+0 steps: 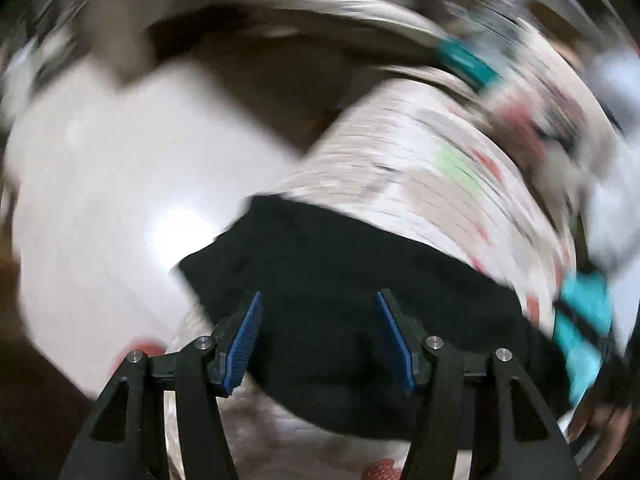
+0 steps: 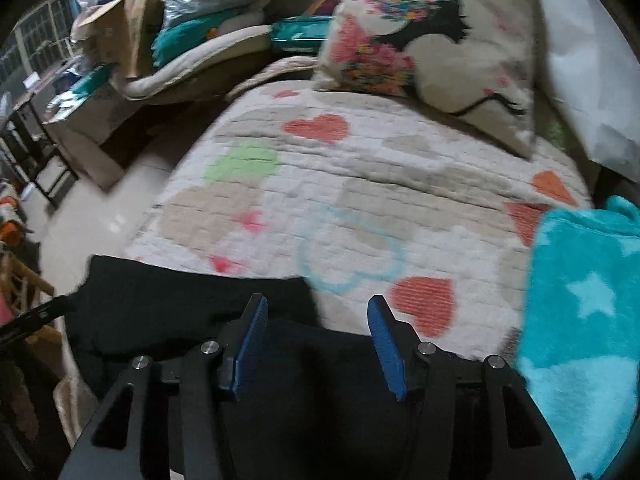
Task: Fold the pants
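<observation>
The black pants (image 1: 340, 280) lie on a heart-patterned quilt (image 1: 420, 168) at the bed's near edge. My left gripper (image 1: 320, 300) is open above them, blue pads apart, nothing between the jaws; this view is motion-blurred. In the right wrist view the pants (image 2: 180, 300) spread from lower left to under my right gripper (image 2: 318, 304), which is open just over the cloth, holding nothing. The quilt (image 2: 360, 168) stretches beyond.
A decorated pillow (image 2: 432, 48) rests at the bed's far end. A turquoise star blanket (image 2: 580, 320) lies at the right. Cardboard boxes (image 2: 100, 120) and clutter stand left of the bed. Pale floor (image 1: 120, 200) shows left of the bed edge.
</observation>
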`<state>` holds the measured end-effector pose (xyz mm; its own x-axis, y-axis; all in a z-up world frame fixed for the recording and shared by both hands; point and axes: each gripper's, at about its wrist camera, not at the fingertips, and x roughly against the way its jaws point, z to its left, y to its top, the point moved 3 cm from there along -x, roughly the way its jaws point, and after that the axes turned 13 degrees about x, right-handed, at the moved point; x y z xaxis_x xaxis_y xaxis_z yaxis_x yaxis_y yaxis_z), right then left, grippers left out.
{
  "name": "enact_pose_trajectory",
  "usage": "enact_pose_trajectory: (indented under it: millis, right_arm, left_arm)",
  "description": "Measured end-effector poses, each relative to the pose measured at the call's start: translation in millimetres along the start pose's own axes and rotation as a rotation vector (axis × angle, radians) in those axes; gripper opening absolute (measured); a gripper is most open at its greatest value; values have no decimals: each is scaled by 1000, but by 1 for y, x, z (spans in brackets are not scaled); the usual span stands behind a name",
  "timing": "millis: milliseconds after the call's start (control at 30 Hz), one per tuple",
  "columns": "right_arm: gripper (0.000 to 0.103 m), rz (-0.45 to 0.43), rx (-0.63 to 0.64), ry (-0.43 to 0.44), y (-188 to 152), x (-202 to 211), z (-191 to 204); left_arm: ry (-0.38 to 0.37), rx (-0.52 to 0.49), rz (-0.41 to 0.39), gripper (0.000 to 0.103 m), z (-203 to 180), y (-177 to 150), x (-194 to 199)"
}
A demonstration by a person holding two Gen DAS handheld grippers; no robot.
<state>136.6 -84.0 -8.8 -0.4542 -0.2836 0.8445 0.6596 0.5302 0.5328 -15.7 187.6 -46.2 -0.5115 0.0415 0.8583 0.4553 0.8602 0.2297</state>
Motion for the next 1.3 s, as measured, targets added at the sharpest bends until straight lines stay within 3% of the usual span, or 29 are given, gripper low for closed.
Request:
enact_pose_trajectory:
  millis: [67,133,367,433,533,767,1000,1300]
  right_arm:
    - [58,-1,9,57,10,-7,18]
    - [58,11,44,125,20,-17,42]
    - [66,93,257,324,51,-65,146]
    - [67,124,311,357,62,-82,173]
    - [67,170,393,375,72,-107,211]
    - [67,268,522,389,90,-159,276]
    - [67,326,590,398,96,-183,306]
    - [69,362,646,422,84,-177,320]
  left_arm:
    - [-7,104,36,57,24,3,-6]
    - [-14,148,49,57,43,1,-10]
    - [-58,231,108,57,72,-3,-26]
    - [-54,269,161,57,78,-8,-38]
    - [-77,339,189,61,87,-11,-48]
    - [-84,369,186,74,83,-8,-53]
    - [-72,384,177,79,81,-7,-56]
    - [-63,387,179,80,80,-6,-57]
